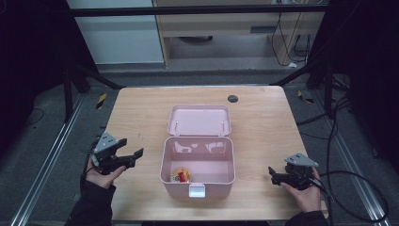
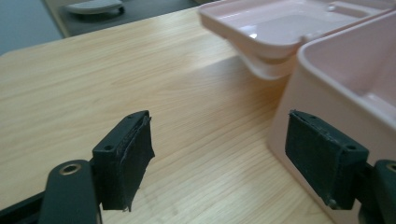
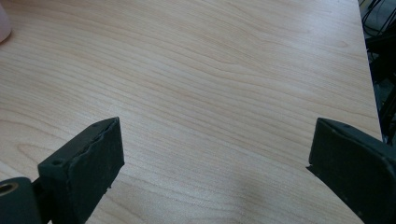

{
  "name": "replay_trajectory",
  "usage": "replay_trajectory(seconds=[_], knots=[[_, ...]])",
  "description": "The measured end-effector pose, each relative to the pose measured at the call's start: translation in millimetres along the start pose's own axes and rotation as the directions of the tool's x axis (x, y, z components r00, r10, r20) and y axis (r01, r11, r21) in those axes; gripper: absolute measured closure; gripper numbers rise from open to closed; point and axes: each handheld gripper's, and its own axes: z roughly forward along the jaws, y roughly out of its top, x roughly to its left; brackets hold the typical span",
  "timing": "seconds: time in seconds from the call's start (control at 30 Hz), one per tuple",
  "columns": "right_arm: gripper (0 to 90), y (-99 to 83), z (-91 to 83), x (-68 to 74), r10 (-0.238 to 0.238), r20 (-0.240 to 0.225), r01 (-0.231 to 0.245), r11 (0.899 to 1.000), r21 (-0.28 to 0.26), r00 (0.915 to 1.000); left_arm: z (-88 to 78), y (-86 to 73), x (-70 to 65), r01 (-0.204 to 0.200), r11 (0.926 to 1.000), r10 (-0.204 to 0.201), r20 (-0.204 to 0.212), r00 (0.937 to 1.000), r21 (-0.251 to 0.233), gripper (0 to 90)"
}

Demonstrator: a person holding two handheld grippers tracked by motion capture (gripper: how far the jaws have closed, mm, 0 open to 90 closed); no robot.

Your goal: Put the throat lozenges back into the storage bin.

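A pink plastic box [image 1: 197,162] stands open at the middle of the wooden table [image 1: 263,127], its lid [image 1: 200,121] folded back flat behind it. A small red and yellow item [image 1: 180,176] lies in the box's front left corner. My left gripper [image 1: 133,149] is held just left of the box, jaws apart with nothing between them. In the left gripper view, that gripper [image 2: 219,158] faces bare wood beside the box wall [image 2: 345,60], with the lid [image 2: 280,23] beyond. My right gripper [image 1: 273,175] hovers open over bare wood to the right of the box, seen closer in the right gripper view [image 3: 215,158].
A white latch [image 1: 196,190] hangs on the box's front wall. A dark round grommet [image 1: 232,98] sits in the table's far edge. Cables trail off the right side of the table, near its right edge [image 3: 369,70].
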Motion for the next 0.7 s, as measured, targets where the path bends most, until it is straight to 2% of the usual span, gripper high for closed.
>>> replay_trajectory(seconds=[0.13, 0.23, 0.37, 0.5, 0.57, 0.7], knots=[[3.4, 0.0, 0.1, 0.0, 0.001, -0.002, -0.001, 1.000, 0.004, 1.0000, 1.5, -18.4, 7.6, 0.037, 0.9993, -0.037, -0.044, 0.9984, 0.007, 19.7], [3.4, -0.1, 0.1, 0.0, 0.000, 0.000, 0.000, 1.000, 0.006, 1.0000, 4.1, -29.5, 12.7, 0.055, 0.9980, -0.052, -0.090, 0.9946, 0.030, 19.1], [3.3, -0.2, -0.2, -0.1, -0.002, -0.001, 0.002, 1.000, 0.011, 1.0000, 6.9, -41.2, 19.4, 0.078, 0.9958, -0.071, -0.140, 0.9877, 0.047, 17.9], [3.0, -1.1, 0.0, 0.7, -0.009, -0.005, 0.009, 1.000, 0.017, 1.0000, 7.1, -51.9, 24.8, 0.090, 0.9939, -0.076, -0.194, 0.9782, 0.065, 16.9], [3.1, -1.6, 0.0, 1.3, -0.013, -0.007, 0.013, 1.000, 0.020, 0.9999, 7.5, -56.7, 28.1, 0.103, 0.9917, -0.085, -0.206, 0.9749, 0.077, 16.6], [3.3, -6.7, 0.3, -2.1, 0.016, -0.014, -0.015, 1.000, 0.023, 0.9998, 9.5, -62.9, 31.9, 0.117, 0.9886, -0.093, -0.225, 0.9700, 0.095, 16.3]])
